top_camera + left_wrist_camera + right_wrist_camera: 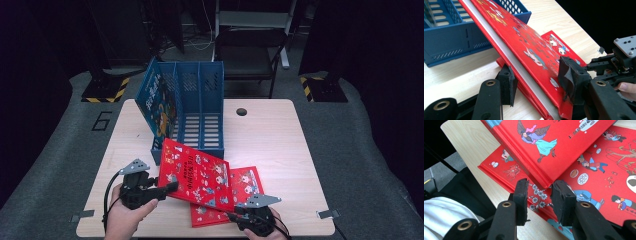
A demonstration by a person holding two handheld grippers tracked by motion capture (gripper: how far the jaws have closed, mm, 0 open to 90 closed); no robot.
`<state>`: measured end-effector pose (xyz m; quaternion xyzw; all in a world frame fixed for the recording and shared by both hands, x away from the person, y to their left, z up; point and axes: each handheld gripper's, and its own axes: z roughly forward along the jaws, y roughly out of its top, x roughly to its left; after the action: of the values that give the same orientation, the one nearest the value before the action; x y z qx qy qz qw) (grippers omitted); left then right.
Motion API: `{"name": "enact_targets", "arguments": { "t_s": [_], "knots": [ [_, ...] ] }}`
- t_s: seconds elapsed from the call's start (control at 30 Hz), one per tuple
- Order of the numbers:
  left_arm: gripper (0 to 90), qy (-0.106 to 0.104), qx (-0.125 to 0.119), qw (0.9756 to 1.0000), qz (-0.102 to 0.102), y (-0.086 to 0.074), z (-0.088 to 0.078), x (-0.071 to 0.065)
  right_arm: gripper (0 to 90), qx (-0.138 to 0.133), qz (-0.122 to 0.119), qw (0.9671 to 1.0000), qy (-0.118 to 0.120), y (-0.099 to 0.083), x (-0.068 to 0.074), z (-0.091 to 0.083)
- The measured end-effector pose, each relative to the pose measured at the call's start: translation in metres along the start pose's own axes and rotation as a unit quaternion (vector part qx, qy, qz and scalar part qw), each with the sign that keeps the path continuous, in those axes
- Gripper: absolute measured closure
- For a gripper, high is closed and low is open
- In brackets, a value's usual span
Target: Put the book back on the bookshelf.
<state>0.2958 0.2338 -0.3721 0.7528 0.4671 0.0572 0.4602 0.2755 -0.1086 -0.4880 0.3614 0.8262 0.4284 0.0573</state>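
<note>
A red picture book (197,175) hangs tilted over the table, its far edge near the blue file holder (200,100). My left gripper (166,191) is shut on the book's near left edge, one pad on the cover (529,47) and the other under it. A second red book (247,182) lies flat beneath. My right gripper (234,214) is at the tilted book's near right corner. In the right gripper view that corner (546,185) sits between the pads of my right gripper (540,195), with a gap showing at the left pad, so it is open.
The file holder has three slots, and a blue book (157,102) leans in the left one. The wooden table (270,135) has a cable hole (241,111) behind the holder. A chair (250,45) stands beyond the far edge. The table's right half is bare.
</note>
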Motion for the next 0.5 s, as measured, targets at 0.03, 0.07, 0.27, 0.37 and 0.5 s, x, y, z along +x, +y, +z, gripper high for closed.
{"name": "enact_targets", "arguments": {
  "t_s": [0.03,0.07,0.27,0.37,0.5],
  "knots": [
    [51.2,-0.001,-0.002,1.0000,0.000,0.001,-0.001,0.000,66.2,0.000,0.000,1.0000,-0.001,0.000,0.001,0.000],
    [51.5,-0.001,-0.003,1.0000,0.000,0.001,-0.001,-0.001,66.2,-0.003,-0.006,1.0000,-0.004,0.000,0.001,0.000],
    [52.3,0.004,-0.012,0.9999,0.009,0.005,-0.007,-0.003,66.4,-0.014,-0.005,0.9999,0.001,0.002,0.006,-0.003],
    [52.7,0.004,-0.011,0.9998,0.014,0.008,-0.011,-0.004,66.8,-0.019,-0.007,0.9998,0.002,0.003,0.008,-0.004],
    [53.7,0.007,-0.015,0.9997,0.019,0.012,-0.013,-0.006,66.9,-0.024,-0.012,0.9996,0.007,0.003,0.010,-0.004]
  ]
}}
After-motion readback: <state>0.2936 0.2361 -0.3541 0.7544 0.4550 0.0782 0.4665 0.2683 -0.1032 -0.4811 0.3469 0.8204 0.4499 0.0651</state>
